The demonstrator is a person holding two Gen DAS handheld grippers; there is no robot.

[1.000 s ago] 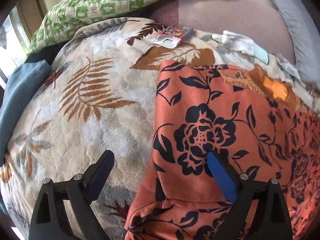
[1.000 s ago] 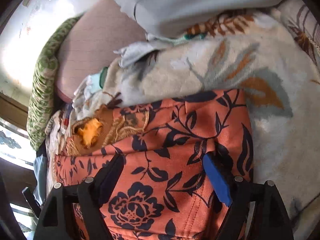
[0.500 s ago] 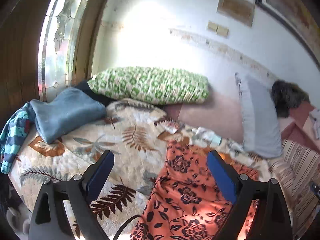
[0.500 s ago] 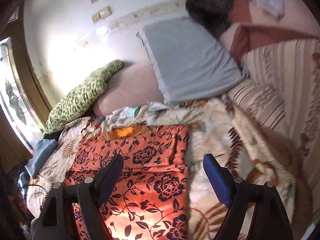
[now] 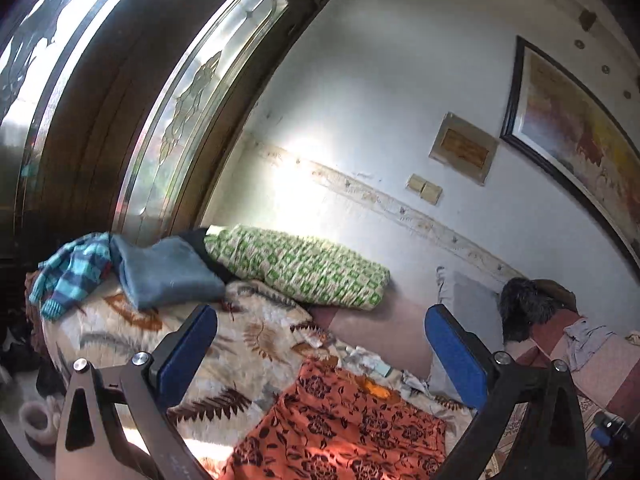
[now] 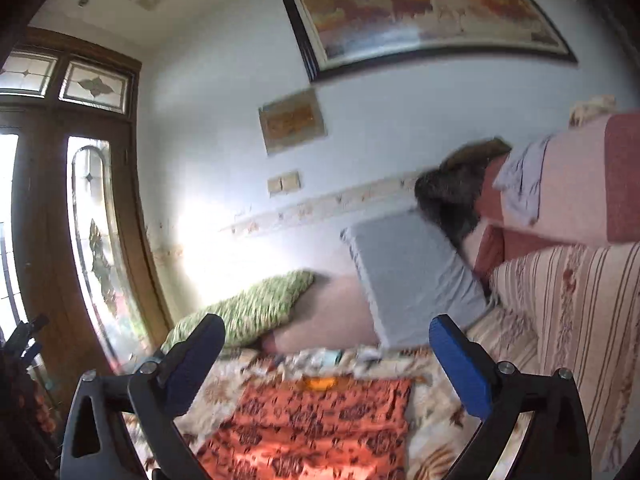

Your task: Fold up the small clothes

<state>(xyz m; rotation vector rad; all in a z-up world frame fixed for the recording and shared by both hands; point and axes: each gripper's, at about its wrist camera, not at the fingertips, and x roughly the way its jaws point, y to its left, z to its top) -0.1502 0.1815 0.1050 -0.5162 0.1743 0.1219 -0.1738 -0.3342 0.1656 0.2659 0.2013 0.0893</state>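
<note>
An orange garment with black flowers (image 5: 340, 428) lies spread flat on the leaf-patterned blanket (image 5: 248, 344), low in both wrist views. My left gripper (image 5: 320, 320) hangs high above and back from it, pointing almost level at the wall. Its jaws are opening wide with nothing between them. My right gripper (image 6: 326, 328) is held the same way over the garment (image 6: 316, 420), its jaws also opening and empty. The right wrist view is motion-blurred.
A green pillow (image 5: 304, 268) and a grey pillow (image 6: 408, 276) lean on the far wall. A folded blue cloth (image 5: 164, 272) and a striped teal sweater (image 5: 68, 276) lie at the left. Small crumpled clothes (image 5: 368, 360) sit beyond the garment. A wooden door (image 6: 48, 220) stands left.
Both grippers have lifted off the orange garment and drawn back and up, tilting from looking down at the cloth to facing the wall. Their jaws stand slightly wider.
</note>
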